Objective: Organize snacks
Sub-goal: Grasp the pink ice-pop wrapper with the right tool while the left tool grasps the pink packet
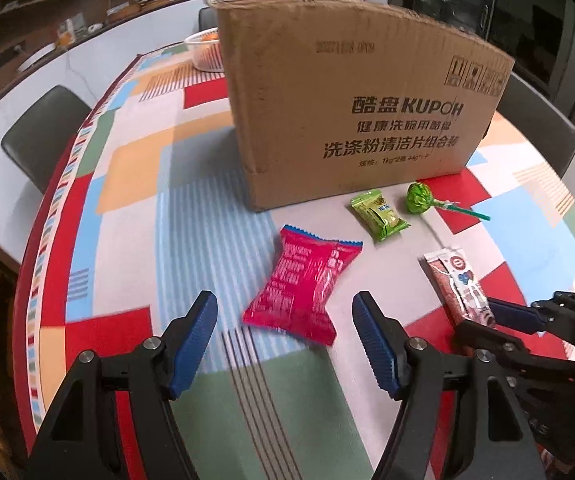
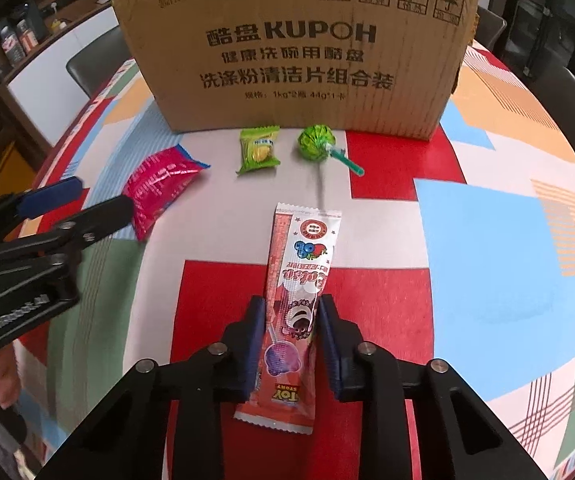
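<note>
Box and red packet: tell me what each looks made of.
Box: brown corrugated cardboard, matte; ribbed lines and a frayed top edge show. Red packet: likely thin plastic film, glossy; it shines and has crimped, zigzag ends.

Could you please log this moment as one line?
left gripper: open above red packet | right gripper: shut on long lolly packet | box: behind

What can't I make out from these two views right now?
- Box inside: both views see only its front wall, so the contents are hidden.
- Bowl behind it: left view only, half covered by the box, contents too small.
- Long packet near end: in the left view the right gripper covers it.
- Red packet print: blurred in both views.
- Left gripper open over it; contact not shown.
</note>
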Demonstrator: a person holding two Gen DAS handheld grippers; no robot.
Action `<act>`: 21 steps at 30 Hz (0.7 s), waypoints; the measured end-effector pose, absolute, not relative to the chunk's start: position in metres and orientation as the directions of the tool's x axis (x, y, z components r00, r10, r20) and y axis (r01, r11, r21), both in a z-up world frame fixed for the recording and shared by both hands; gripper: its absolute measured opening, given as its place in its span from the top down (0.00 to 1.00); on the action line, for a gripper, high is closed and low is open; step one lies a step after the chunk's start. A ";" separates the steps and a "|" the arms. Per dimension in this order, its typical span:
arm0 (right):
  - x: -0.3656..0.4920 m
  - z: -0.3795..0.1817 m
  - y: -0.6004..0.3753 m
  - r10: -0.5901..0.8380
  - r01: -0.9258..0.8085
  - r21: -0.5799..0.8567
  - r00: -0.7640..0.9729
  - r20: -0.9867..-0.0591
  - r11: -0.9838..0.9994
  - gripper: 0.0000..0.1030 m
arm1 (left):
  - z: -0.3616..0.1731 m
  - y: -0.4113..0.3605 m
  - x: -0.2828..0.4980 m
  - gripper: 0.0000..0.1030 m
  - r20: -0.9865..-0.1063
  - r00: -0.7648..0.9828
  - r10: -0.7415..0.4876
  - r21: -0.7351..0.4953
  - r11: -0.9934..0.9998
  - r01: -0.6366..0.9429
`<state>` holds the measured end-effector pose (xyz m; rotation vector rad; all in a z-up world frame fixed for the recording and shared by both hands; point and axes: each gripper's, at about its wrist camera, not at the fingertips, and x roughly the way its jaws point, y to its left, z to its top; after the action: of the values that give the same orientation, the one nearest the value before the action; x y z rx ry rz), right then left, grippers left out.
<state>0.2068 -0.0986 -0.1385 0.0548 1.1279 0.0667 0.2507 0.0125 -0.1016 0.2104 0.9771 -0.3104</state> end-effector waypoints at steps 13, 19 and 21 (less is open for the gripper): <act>0.225 -0.132 -0.109 0.120 -0.025 0.122 0.443 -0.889 0.992 0.76 | -0.118 -0.002 0.275 0.48 -0.865 0.472 -0.171 0.032 0.919 0.393; 0.227 -0.127 -0.114 0.135 -0.035 0.134 0.460 -0.878 0.990 0.76 | -0.123 -0.003 0.275 0.65 -0.876 0.443 -0.190 0.001 0.919 0.395; 0.225 -0.125 -0.113 0.142 -0.045 0.137 0.467 -0.873 0.990 0.76 | -0.121 -0.003 0.272 0.66 -0.875 0.442 -0.196 -0.007 0.919 0.393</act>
<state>0.2247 -0.1128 -0.1245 0.0995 1.0789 0.1145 0.2720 -0.0029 -0.1212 0.2092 1.0528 -0.3686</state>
